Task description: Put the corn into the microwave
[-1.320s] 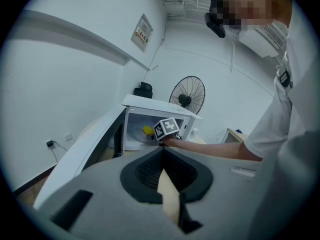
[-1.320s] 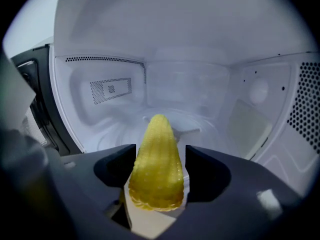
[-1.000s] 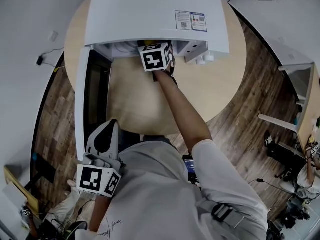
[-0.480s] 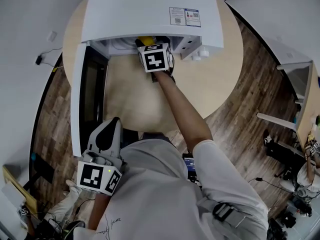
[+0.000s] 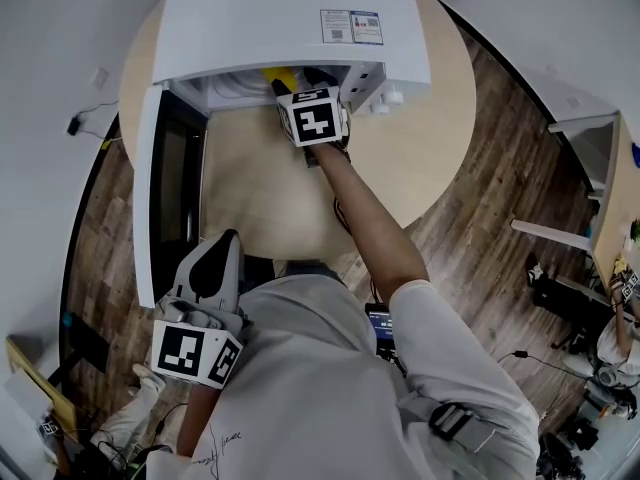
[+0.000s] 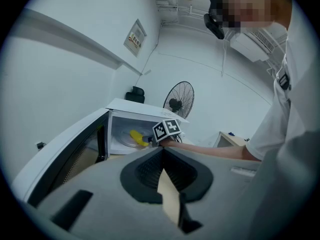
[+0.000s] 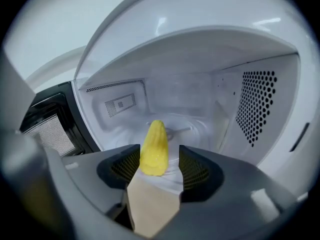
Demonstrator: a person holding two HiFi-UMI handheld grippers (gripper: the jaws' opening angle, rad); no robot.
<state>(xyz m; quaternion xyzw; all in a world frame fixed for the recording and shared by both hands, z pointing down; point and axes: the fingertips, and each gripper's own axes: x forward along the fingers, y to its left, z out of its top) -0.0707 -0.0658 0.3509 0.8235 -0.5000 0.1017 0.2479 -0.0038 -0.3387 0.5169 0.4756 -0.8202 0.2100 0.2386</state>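
Nearest the person, the left hand-held gripper (image 5: 215,258) hangs by the body, off the near edge of the counter (image 5: 270,188). Its jaws are together with nothing between them, and it has no part in the work at this moment.

Farther on, across the bare counter, the microwave (image 5: 290,18) stands with its door (image 5: 150,188) swung out to the left. The right hand-held gripper (image 7: 159,151) is at the mouth of the oven, pointing in and slightly down. Its jaws have just been closing a little, yet they stand fairly wide. The corn (image 7: 153,146) shows between their tips, close to the left pad with a clear gap to the right pad, so it does not look gripped.

The corn lies on the glass plate (image 7: 190,126) on the oven floor, its tip toward the far wall.

By this reading the placing step is finishing, since the corn is already inside. The next move calls for drawing the right hand-held gripper straight back out without nudging the corn. The door is open and would then need swinging shut, and the idle left hand-held gripper is on that side.
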